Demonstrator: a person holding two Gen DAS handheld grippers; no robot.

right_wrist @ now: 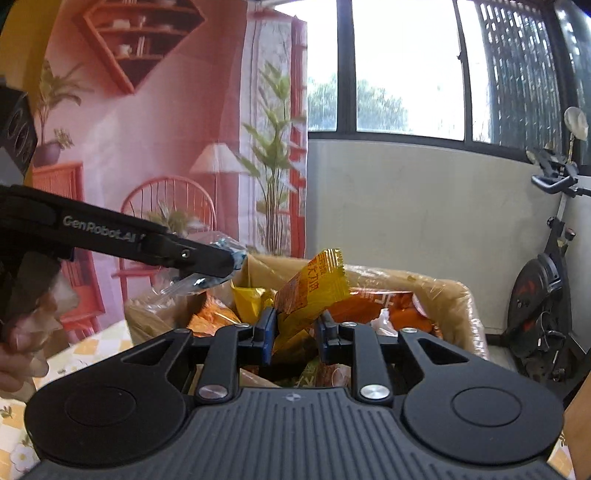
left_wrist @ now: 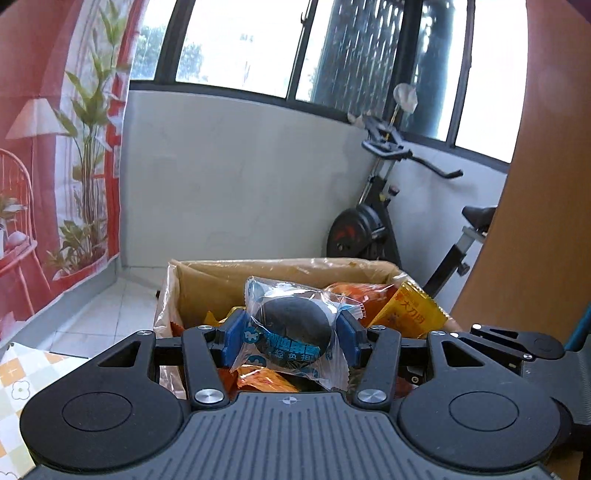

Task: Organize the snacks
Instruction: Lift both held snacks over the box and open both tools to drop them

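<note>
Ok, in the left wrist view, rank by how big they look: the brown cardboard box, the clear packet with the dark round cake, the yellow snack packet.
1. Brown cardboard box
2. Clear packet with dark round cake, though nearness to the camera inflates it
3. Yellow snack packet

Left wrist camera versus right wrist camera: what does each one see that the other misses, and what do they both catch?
Only the left wrist view shows the dark round cake inside the clear packet squeezed by the left gripper. Only the right wrist view shows the person's hand and the printed shelf on the backdrop. Both show the cardboard box of snacks, the yellow packet pinched in the right gripper, and the exercise bike.
</note>
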